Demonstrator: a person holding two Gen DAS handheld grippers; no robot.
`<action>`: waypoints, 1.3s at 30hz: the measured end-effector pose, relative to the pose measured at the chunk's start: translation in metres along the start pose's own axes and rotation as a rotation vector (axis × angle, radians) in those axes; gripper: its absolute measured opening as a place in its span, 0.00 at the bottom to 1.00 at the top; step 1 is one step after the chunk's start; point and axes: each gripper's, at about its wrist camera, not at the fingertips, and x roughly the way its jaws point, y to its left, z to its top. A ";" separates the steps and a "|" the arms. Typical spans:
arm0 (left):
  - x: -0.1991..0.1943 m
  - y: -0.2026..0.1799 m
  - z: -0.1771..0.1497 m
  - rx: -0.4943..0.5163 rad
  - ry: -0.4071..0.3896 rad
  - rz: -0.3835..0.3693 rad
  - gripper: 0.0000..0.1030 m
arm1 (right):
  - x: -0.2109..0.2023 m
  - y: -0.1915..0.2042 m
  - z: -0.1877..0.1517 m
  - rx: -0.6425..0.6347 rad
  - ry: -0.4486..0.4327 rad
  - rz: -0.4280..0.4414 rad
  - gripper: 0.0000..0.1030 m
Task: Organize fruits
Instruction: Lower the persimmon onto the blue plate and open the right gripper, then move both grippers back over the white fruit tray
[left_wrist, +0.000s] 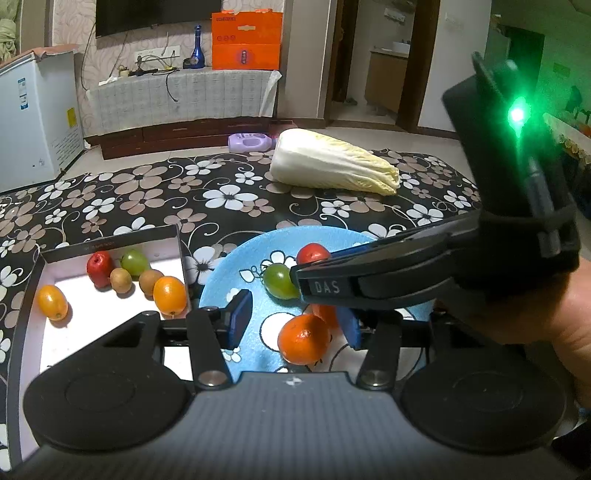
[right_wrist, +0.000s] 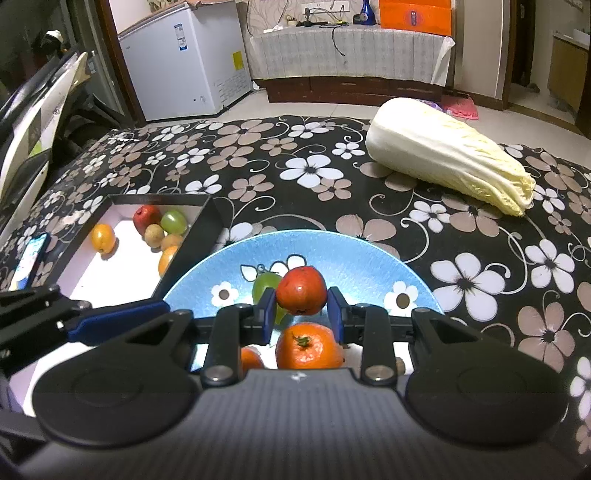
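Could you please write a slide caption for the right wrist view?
Right tongs shut on a small red fruit above the blue plate, with a mandarin below.

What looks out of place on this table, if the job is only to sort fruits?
The napa cabbage stands out: it is a vegetable, lying on its side on the flowered cloth, beyond the blue plate and apart from the box of fruits. Nothing looks spilled or damaged.

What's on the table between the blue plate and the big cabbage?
Nothing but flowered tablecloth. In the right wrist view, the stretch from the blue plate up to the cabbage is bare; the left wrist view shows the same.
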 end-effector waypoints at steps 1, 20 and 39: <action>0.000 0.000 0.000 0.001 0.000 0.001 0.55 | 0.001 0.001 0.000 0.000 0.002 0.000 0.32; -0.005 0.005 -0.004 0.014 0.003 0.001 0.62 | 0.003 -0.001 0.005 0.041 -0.023 -0.014 0.33; -0.016 0.013 -0.003 0.002 -0.015 0.009 0.62 | -0.018 0.007 0.011 0.021 -0.096 -0.016 0.41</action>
